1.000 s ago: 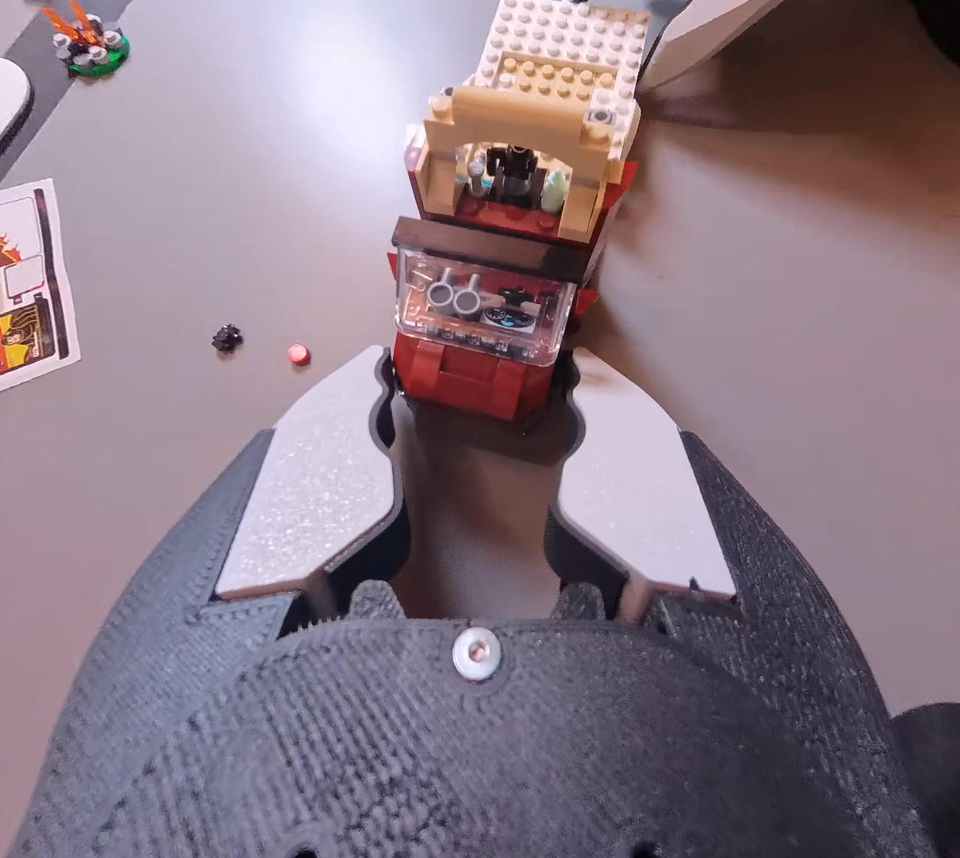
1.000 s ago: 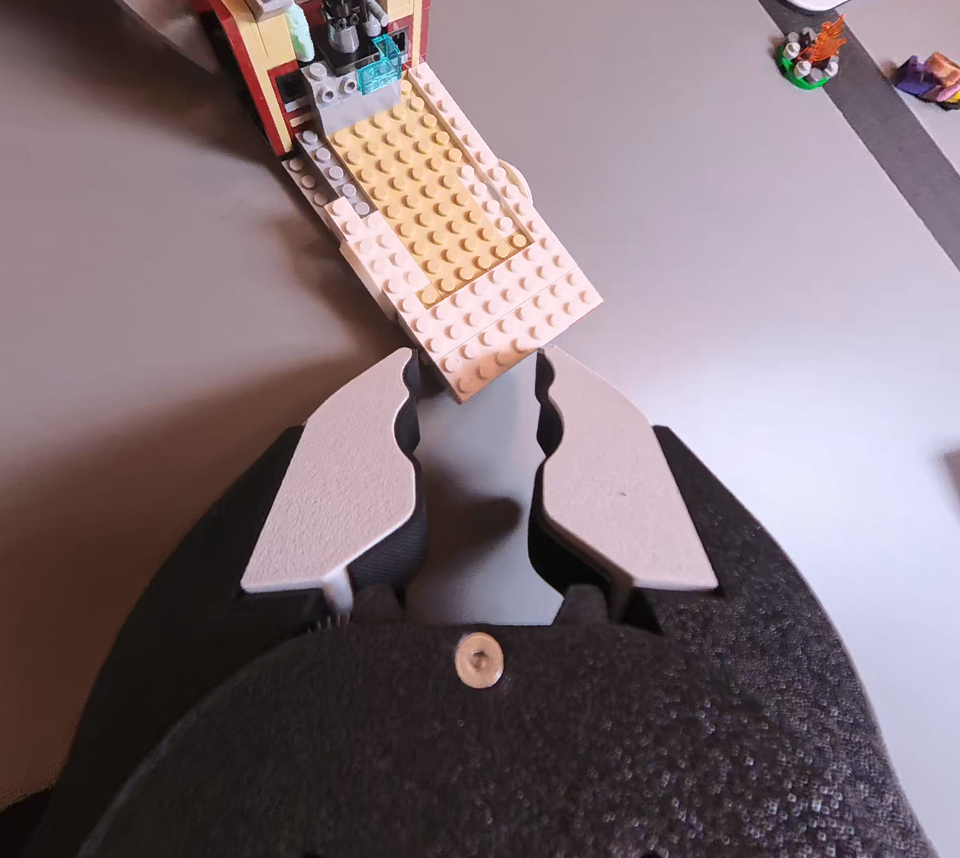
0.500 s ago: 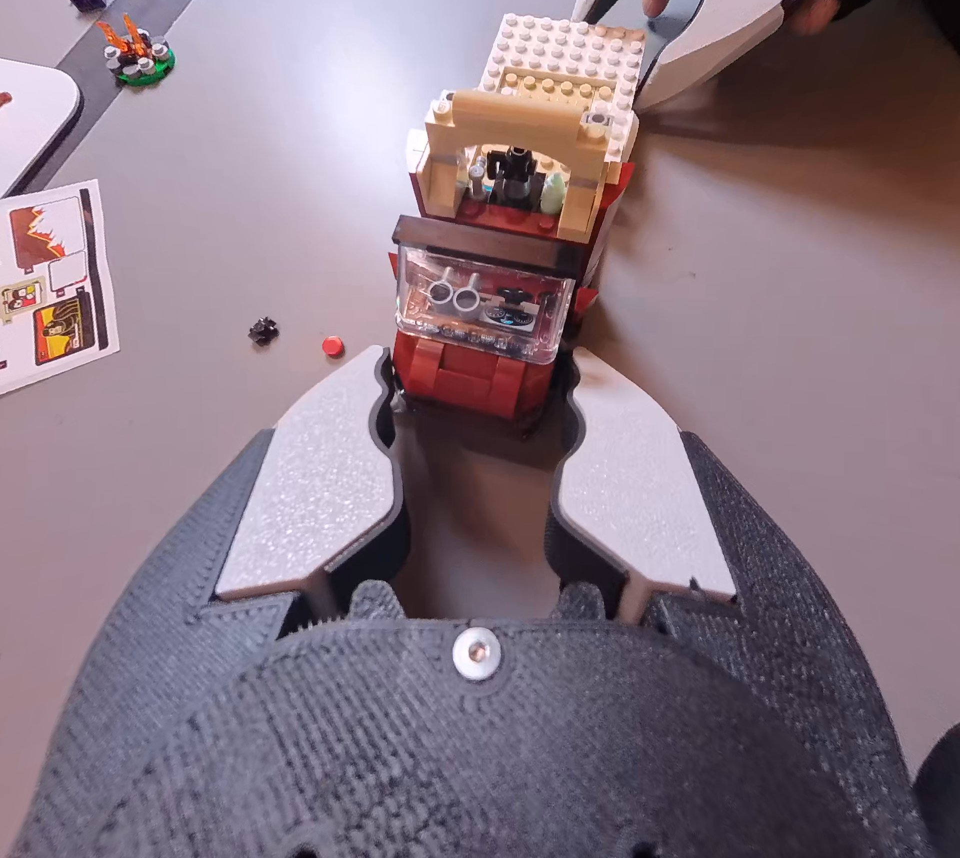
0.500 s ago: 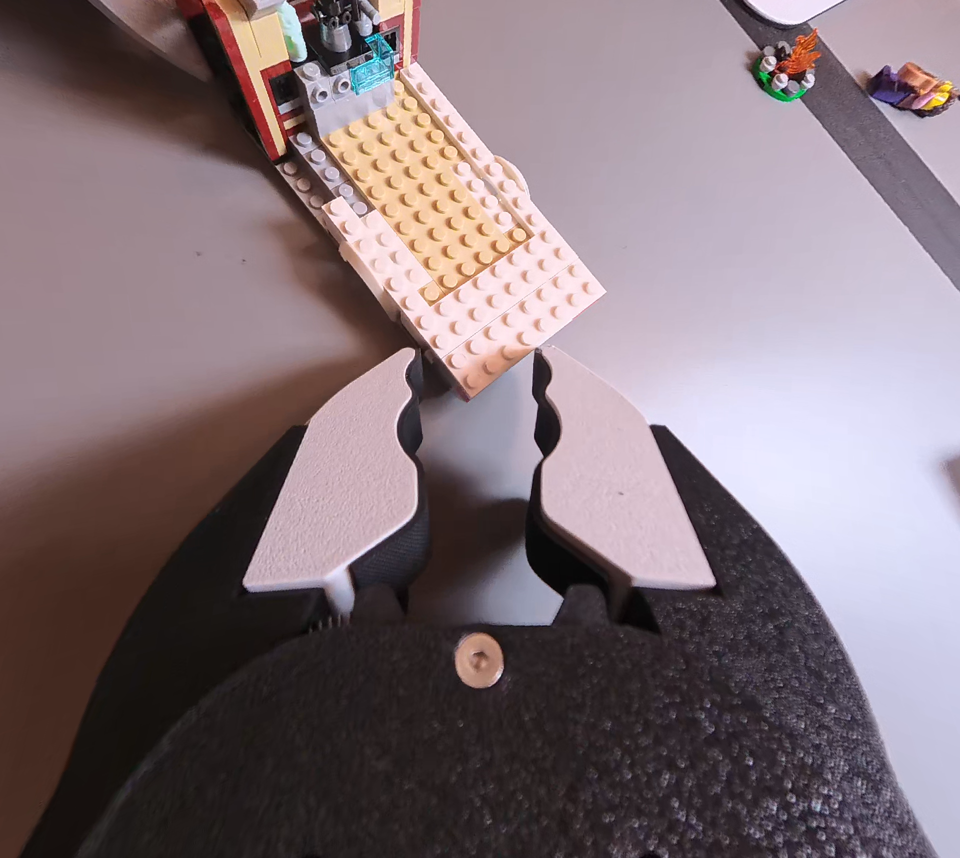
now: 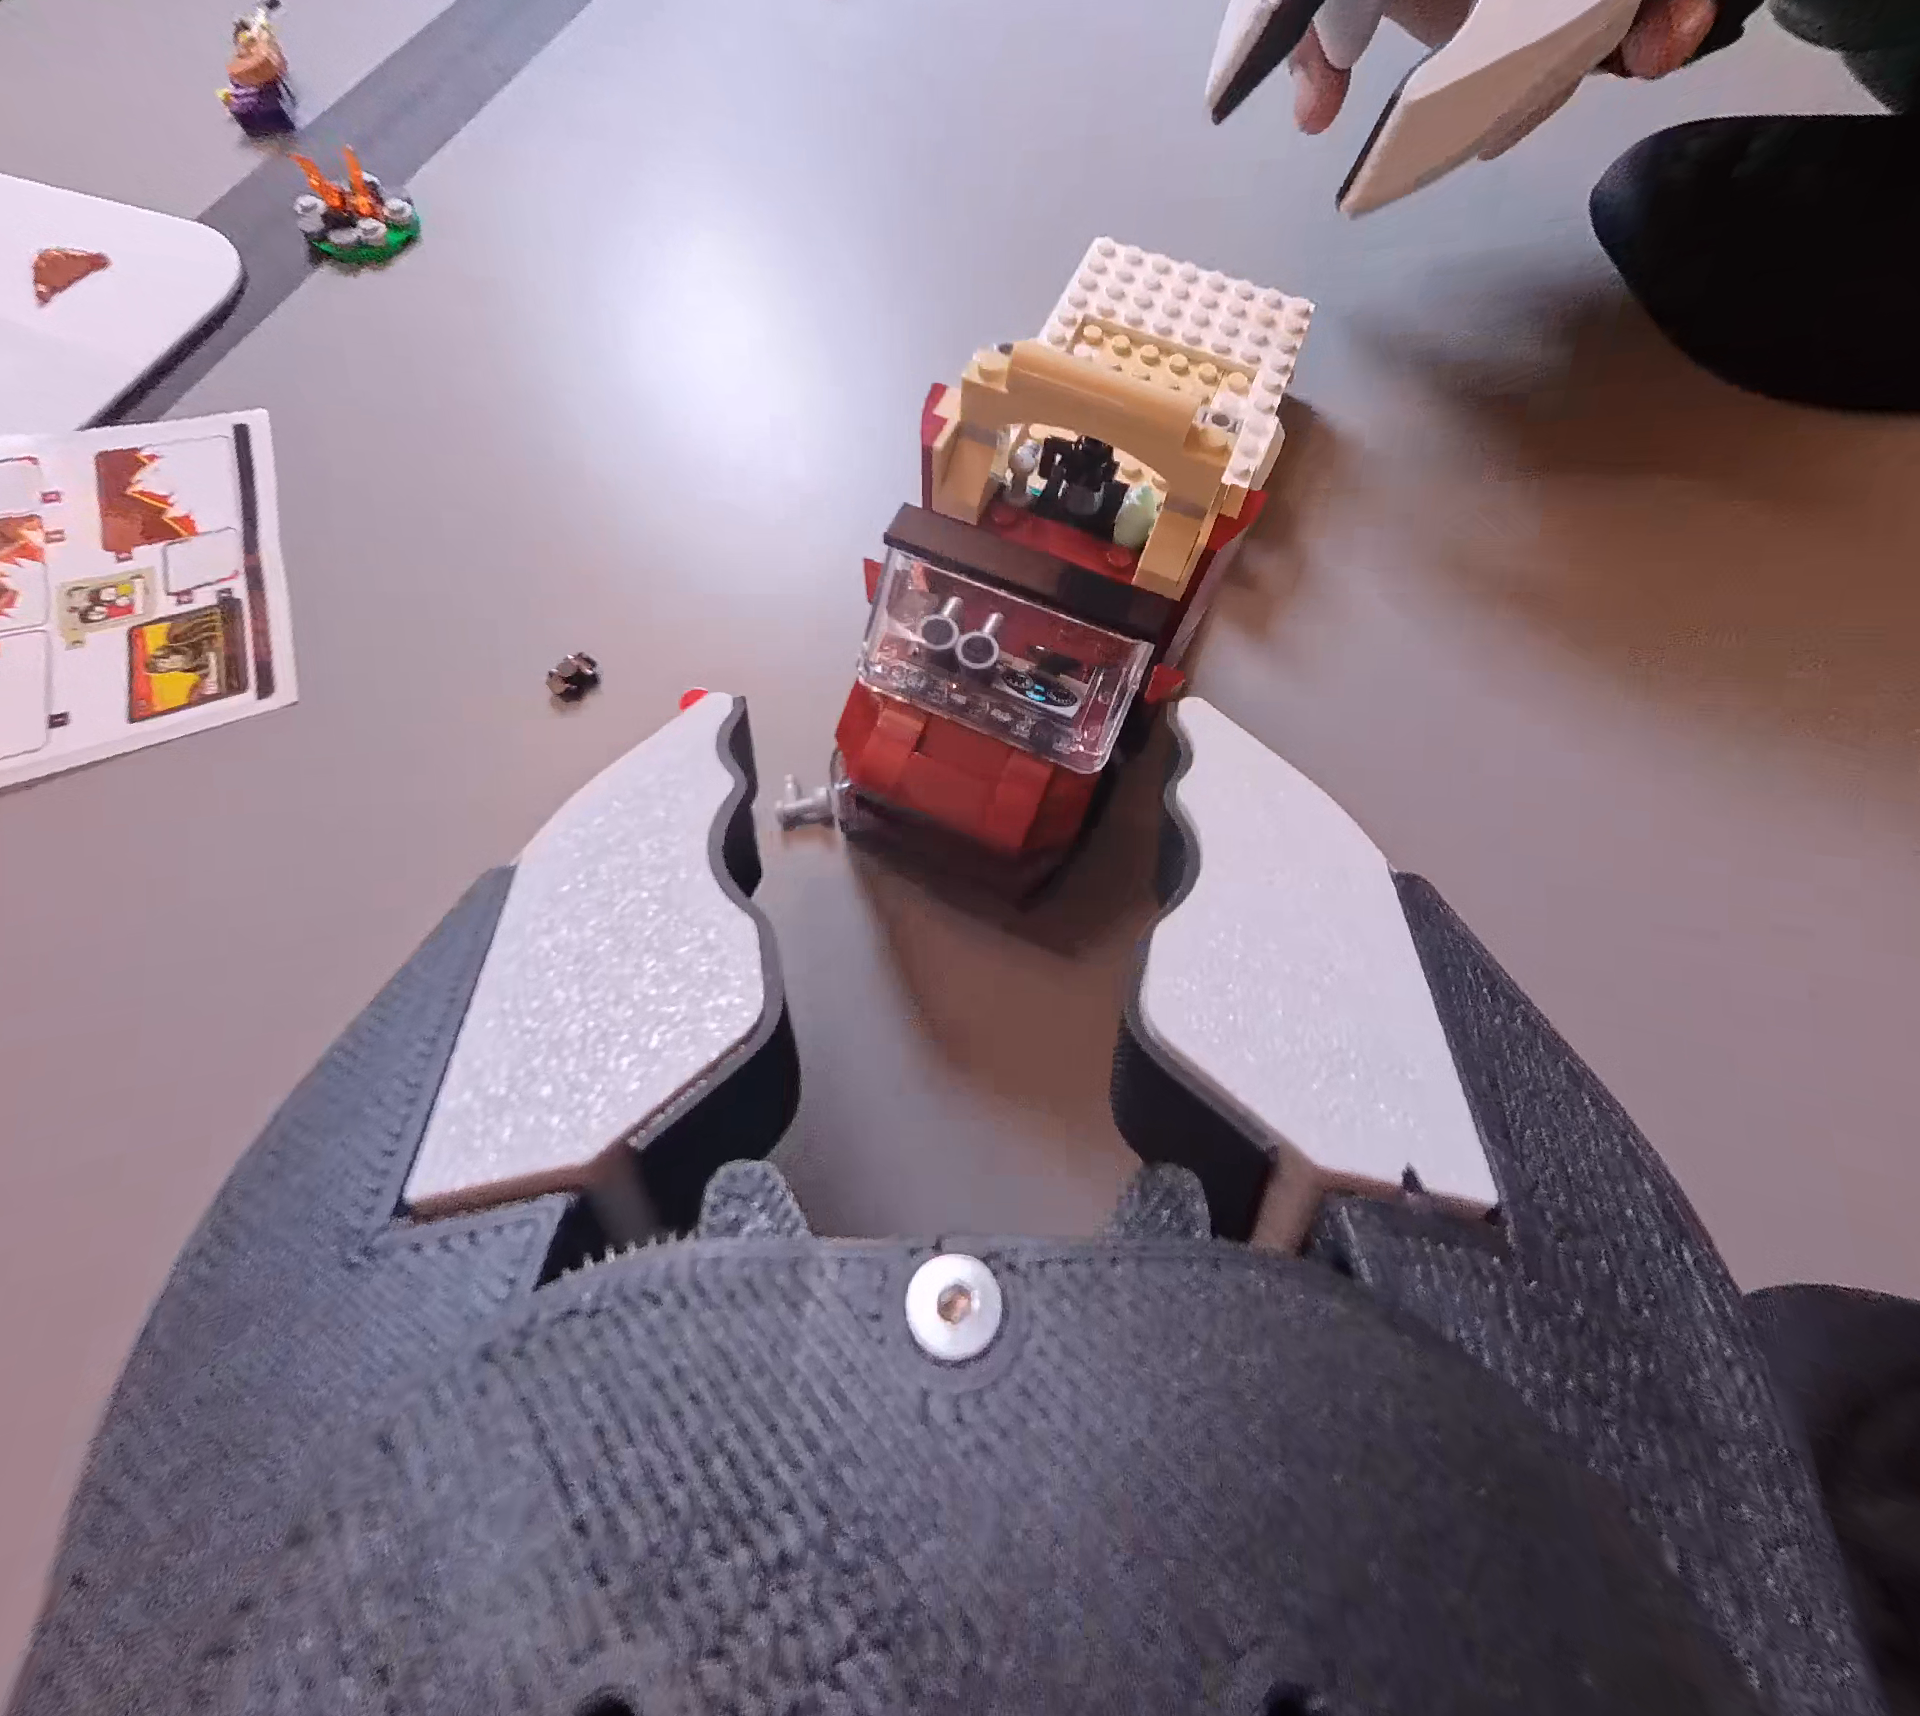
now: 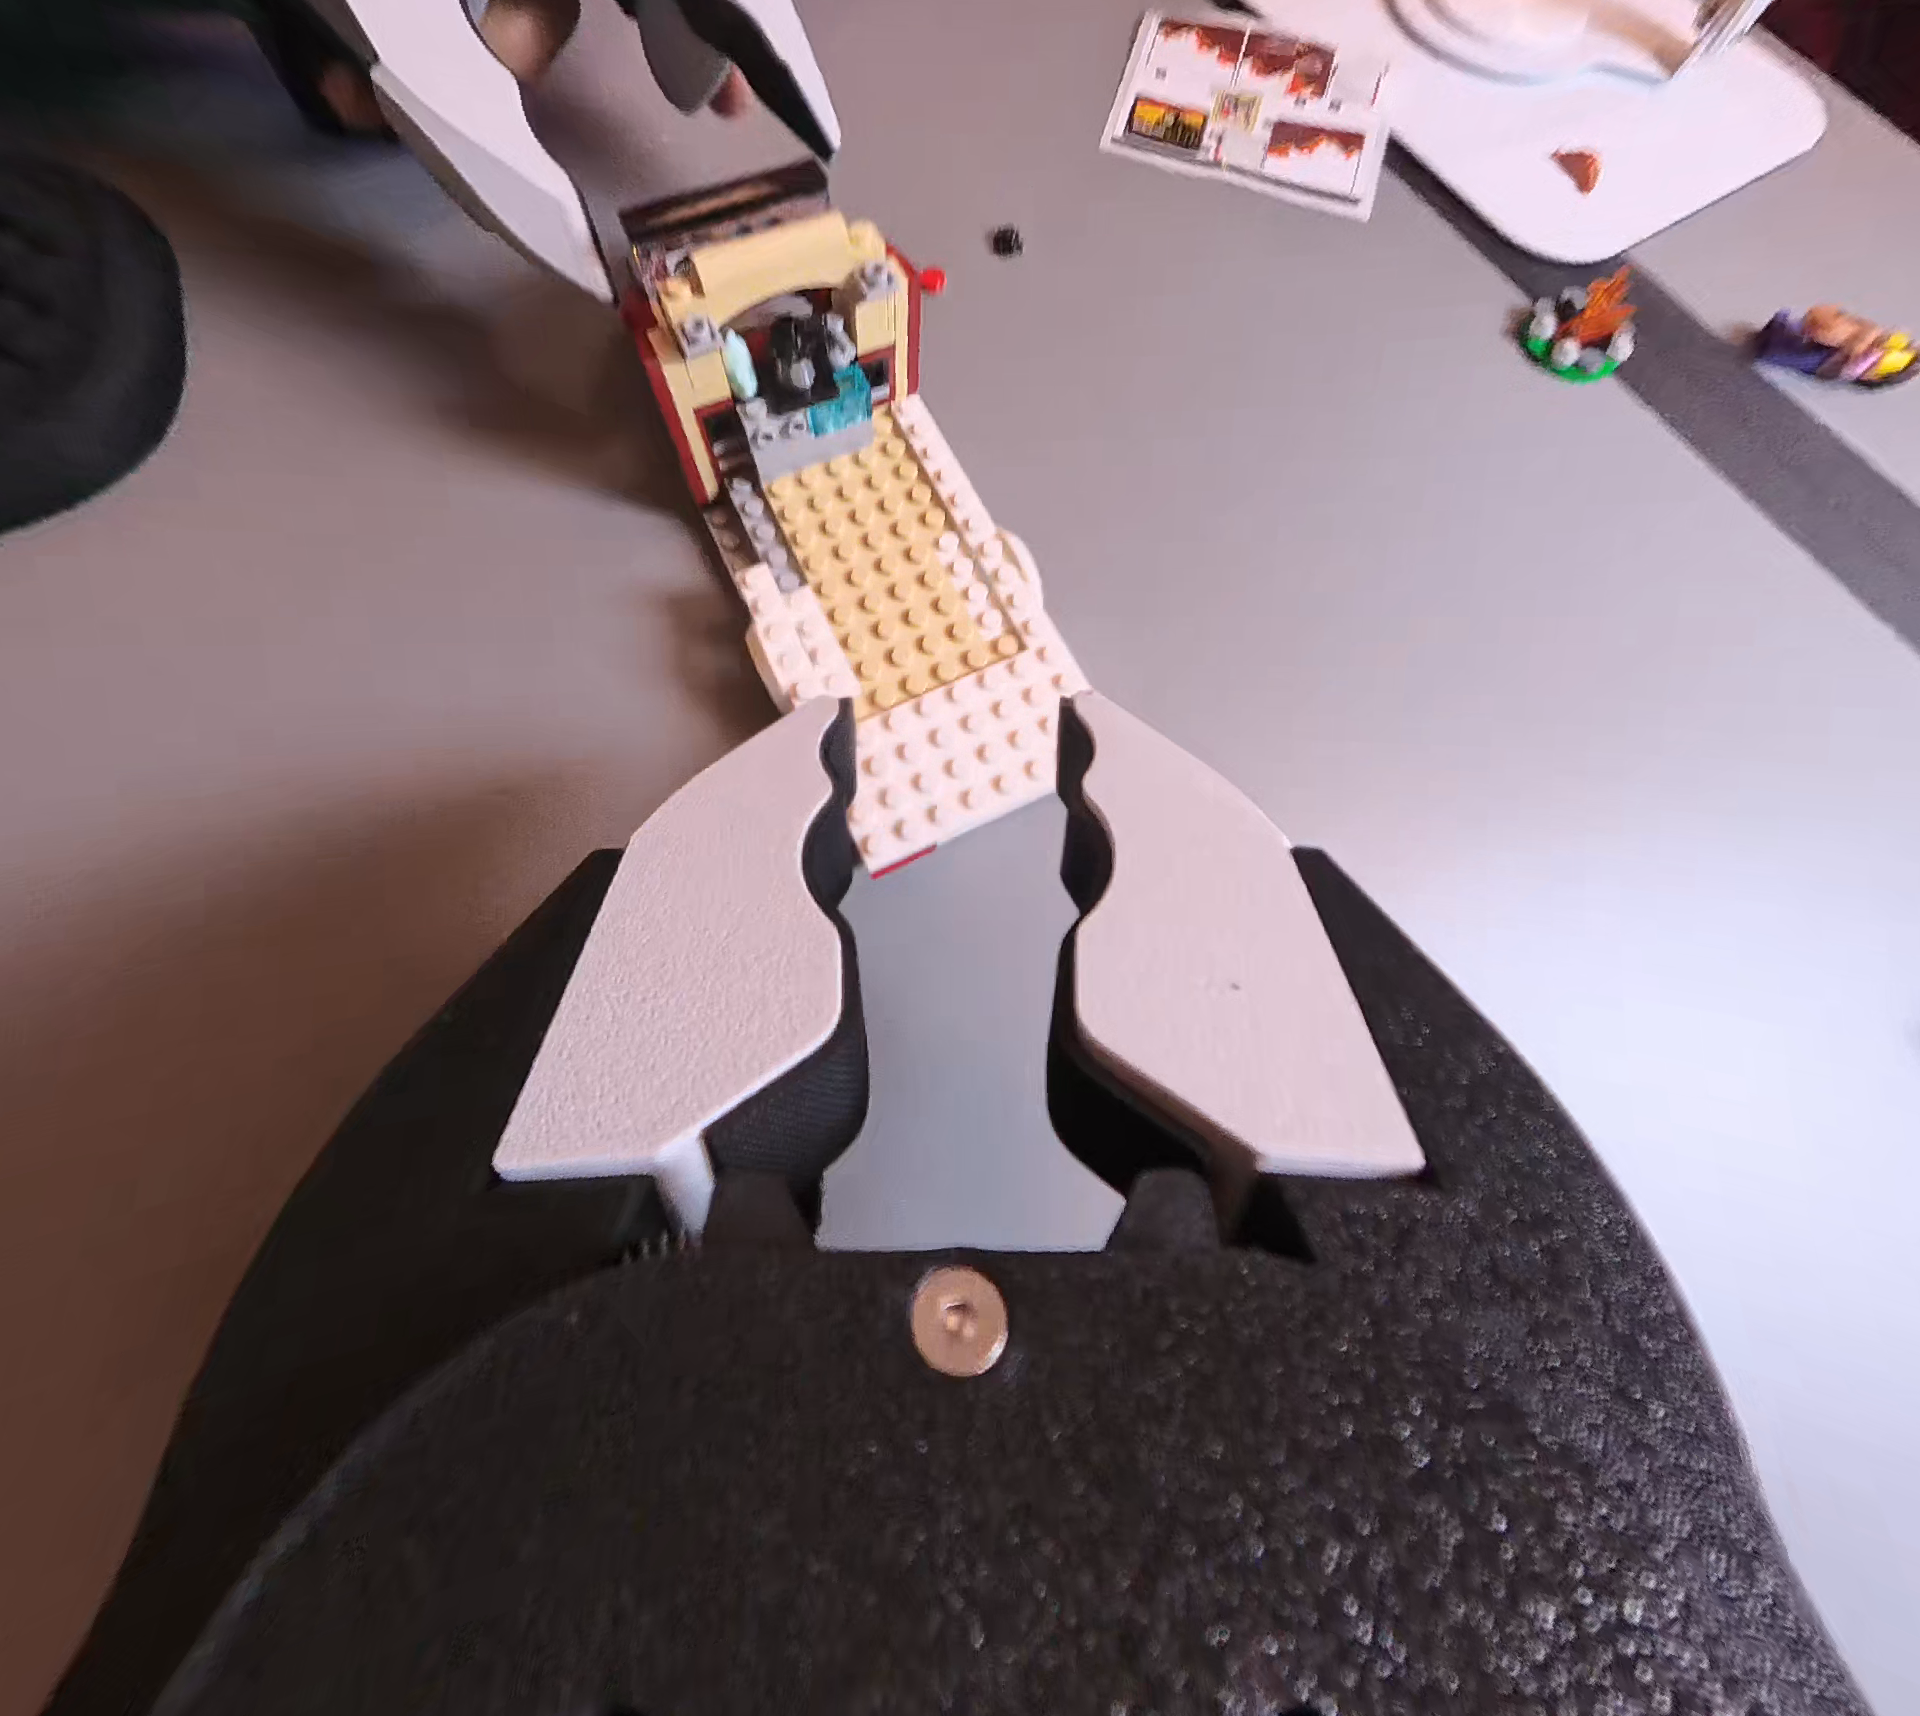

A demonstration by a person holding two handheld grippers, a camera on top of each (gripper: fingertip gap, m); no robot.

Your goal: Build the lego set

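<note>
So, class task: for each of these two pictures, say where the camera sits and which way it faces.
Left wrist view: rides the left gripper, looking down at the lego build's red end; its open fingers show, with the right gripper opposite.
Right wrist view: rides the right gripper, facing the build's studded plate; its fingers show.
Shared: the build, the sticker sheet, the campfire piece.

Grey matte table top (image 5: pixel 727 295) underneath, dark grey strip (image 5: pixel 416 108) running diagonally ahead-left of the left tool, white rounded stand base (image 6: pixel 1507 108) ahead-right of the right tool, soft glare centrally — warm-toned shadows nearby.
</note>
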